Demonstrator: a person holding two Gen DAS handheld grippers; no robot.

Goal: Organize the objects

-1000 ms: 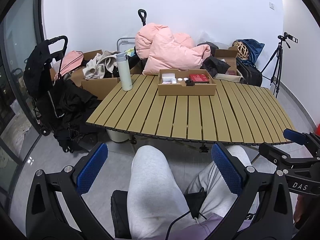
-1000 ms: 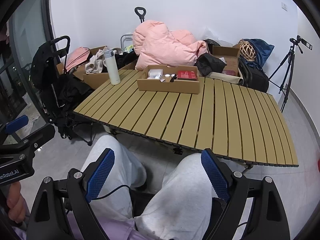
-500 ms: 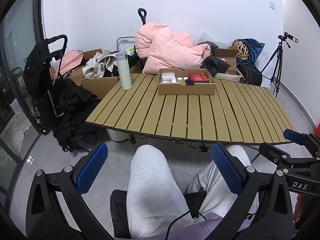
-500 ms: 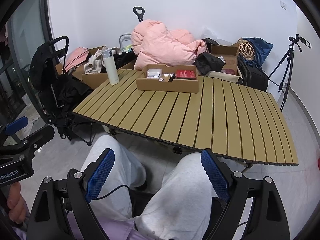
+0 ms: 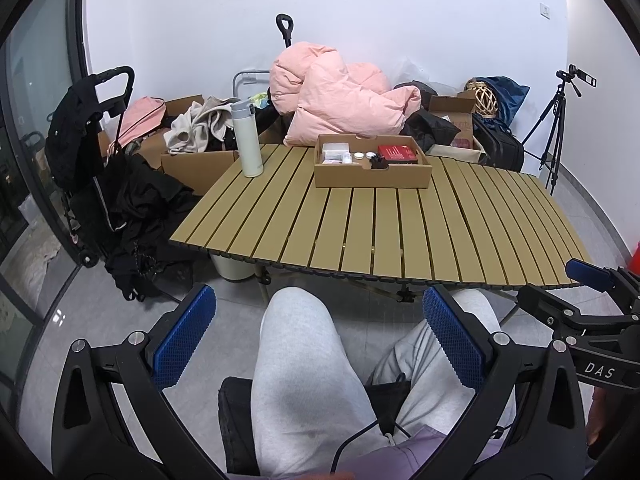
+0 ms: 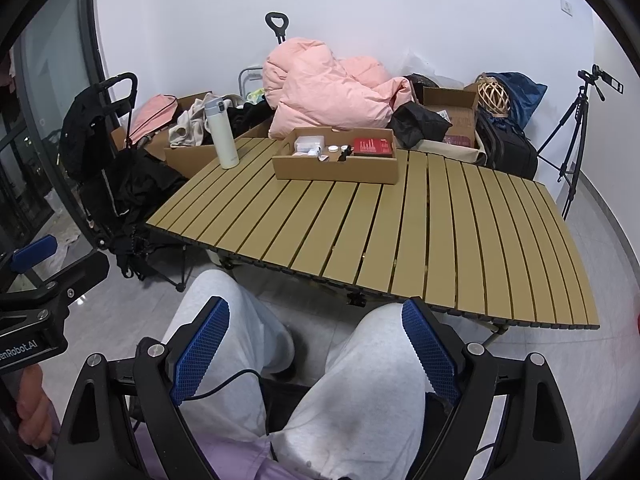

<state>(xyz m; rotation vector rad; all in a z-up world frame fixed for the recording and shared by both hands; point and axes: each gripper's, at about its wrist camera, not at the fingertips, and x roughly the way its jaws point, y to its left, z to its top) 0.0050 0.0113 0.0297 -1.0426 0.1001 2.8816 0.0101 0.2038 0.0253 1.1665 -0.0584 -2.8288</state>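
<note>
Both the left gripper and right gripper gape wide and empty over the lap, well short of the far box, whose small, probably light contents want gentle side pinches.

table tan, slatted | quilt pink | flask white
</note>
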